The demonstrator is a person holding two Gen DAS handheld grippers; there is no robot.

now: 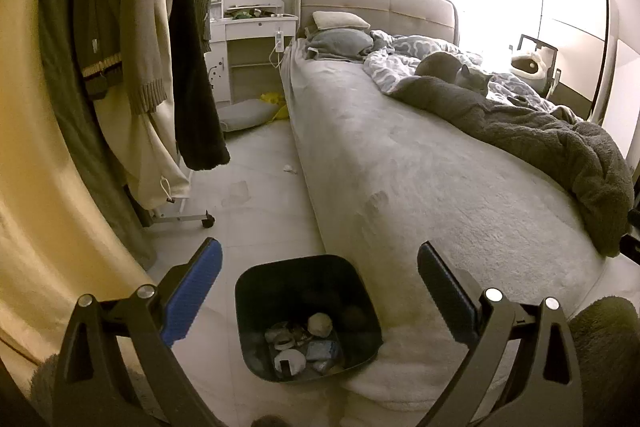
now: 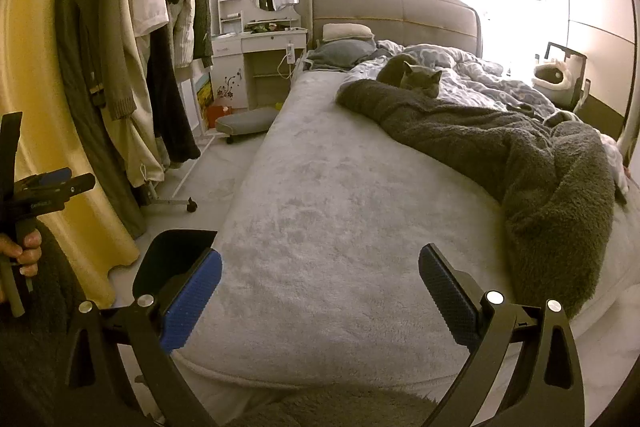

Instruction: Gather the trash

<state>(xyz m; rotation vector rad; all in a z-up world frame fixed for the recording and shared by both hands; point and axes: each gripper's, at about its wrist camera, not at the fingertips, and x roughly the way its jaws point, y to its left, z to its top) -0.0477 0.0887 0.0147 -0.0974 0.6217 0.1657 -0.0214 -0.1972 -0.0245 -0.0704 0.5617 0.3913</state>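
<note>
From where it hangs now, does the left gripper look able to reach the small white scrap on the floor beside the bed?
Probably yes, but not without moving forward. The left gripper is open above the trash bin; the white scrap lies farther along bare floor, with nothing lying between them.

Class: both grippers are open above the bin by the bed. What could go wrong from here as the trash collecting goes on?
1. The white scrap lies down the aisle; reaching for it could brush the hanging clothes.
2. The bin stands against the bed; a bump might tip it.
3. The cat may startle.
</note>
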